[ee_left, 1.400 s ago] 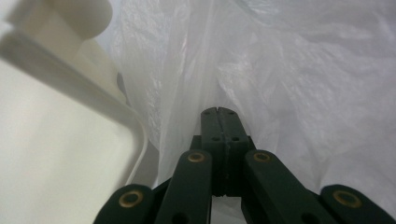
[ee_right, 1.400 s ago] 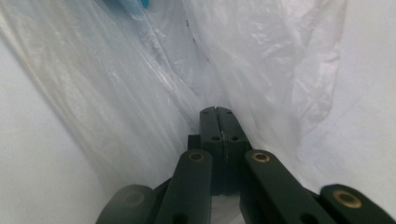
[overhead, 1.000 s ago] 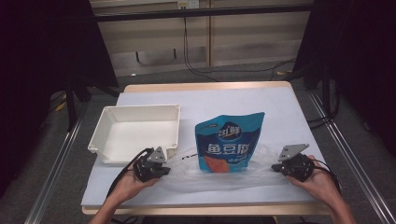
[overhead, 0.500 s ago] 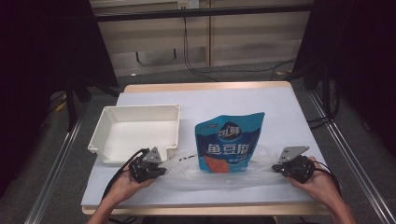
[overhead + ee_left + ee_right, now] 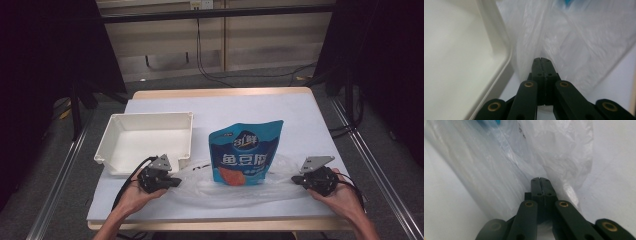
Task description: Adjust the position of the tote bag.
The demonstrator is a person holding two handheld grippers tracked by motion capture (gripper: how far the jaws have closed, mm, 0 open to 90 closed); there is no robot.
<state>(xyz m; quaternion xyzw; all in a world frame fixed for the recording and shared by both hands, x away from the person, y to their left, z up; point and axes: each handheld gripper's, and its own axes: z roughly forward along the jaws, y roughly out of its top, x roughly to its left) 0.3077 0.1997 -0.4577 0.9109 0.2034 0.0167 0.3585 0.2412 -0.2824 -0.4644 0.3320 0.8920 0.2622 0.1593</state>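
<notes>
High view, looking down on the table (image 5: 310, 112) from our side: nearest us, our two hands come in from the bottom edge, each holding one gripper, so we count two grippers. Our left gripper (image 5: 176, 182) sits at the near left and our right gripper (image 5: 295, 180) at the near right, well apart, their tips pointing toward each other. Between them lies one clear plastic bag (image 5: 235, 187), crumpled and stretched flat across the near part of the table. Each gripper has its jaws pressed together on an end of that bag: the left end of the film for our left gripper, the right end for our right. Left gripper view shows the black jaws closed tight with thin white film (image 5: 564, 37) pinched at the tips, and the tray's rim (image 5: 499, 50) just beside them. Right gripper view shows the same: jaws closed on wrinkled clear film (image 5: 559, 147). A little farther off, one blue snack pouch (image 5: 246, 152) rests midway between the two grippers, its lower edge over the bag. To its left sits one white tray (image 5: 112, 131), beside our left gripper.
</notes>
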